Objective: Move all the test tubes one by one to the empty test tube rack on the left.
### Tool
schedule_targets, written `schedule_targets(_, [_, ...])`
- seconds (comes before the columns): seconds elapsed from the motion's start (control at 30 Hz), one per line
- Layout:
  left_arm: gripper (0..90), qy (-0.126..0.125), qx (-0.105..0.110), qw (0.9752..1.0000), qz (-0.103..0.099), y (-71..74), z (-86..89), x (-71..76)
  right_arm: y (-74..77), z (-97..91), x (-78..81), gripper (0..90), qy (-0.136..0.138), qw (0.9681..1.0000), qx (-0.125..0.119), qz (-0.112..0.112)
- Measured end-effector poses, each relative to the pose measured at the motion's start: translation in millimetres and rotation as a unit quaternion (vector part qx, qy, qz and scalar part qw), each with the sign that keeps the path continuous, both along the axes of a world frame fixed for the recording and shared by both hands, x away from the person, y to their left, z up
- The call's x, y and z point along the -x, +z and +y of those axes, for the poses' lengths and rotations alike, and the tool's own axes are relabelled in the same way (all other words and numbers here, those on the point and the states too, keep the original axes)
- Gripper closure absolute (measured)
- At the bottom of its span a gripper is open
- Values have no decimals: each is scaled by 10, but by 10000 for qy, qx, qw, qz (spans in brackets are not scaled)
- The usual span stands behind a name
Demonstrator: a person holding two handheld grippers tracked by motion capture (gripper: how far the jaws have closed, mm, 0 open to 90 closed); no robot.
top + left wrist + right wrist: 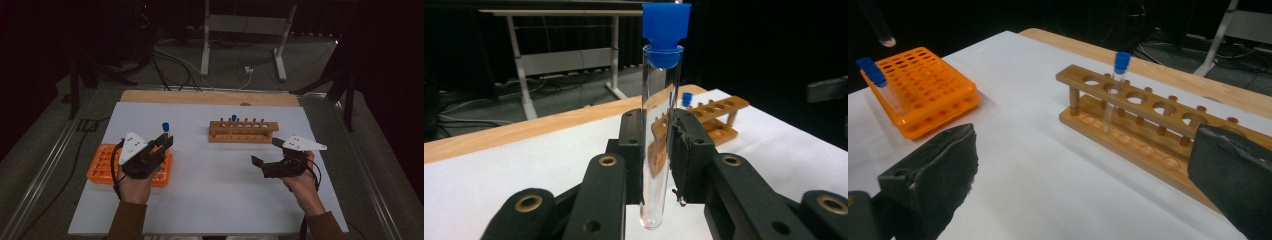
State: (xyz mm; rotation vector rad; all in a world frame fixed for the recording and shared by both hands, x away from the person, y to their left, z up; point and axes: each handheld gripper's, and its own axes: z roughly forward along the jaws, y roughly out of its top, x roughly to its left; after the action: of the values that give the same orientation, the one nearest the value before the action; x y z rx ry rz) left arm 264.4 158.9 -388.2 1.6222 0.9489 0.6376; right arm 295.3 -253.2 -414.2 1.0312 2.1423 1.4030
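At the near left of the worktop sits the orange rack, with at least two blue-capped tubes left in it at one edge. Just above its right end, your left claw is clamped on a clear test tube with a blue stopper. The pads press its glass on both sides around mid-height, the tube stands upright, and its rounded bottom hangs free, clear of the orange rack.

Farther right, toward the far side, the wooden rack holds one capped tube standing in a hole near its left end; the other holes look empty.

At the near right, your right claw has its jaws spread wide with nothing between them, hovering over bare worktop short of the wooden rack.

So the transfer looks early: one tube is placed, one is lifted and in transit, and it has yet to cross to the wooden rack and go down into a free hole. The tubes in the orange rack remain after that.
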Motion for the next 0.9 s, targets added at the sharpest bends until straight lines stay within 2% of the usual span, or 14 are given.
schedule_targets(0.47, [779, 405, 19, 9992, 19, -115, 436, 90, -81, -201, 30, 0, -222, 9995, -212, 58])
schedule_targets(0.7, [779, 558, 24, 9984, 56, -190, 583, 143, -128, -260, 46, 0, -300, 9991, -302, 89])
schedule_targets(0.9, [779, 674, -7, 9976, 139, -310, 683, 176, -163, -297, 57, 0, -330, 9989, -309, 114])
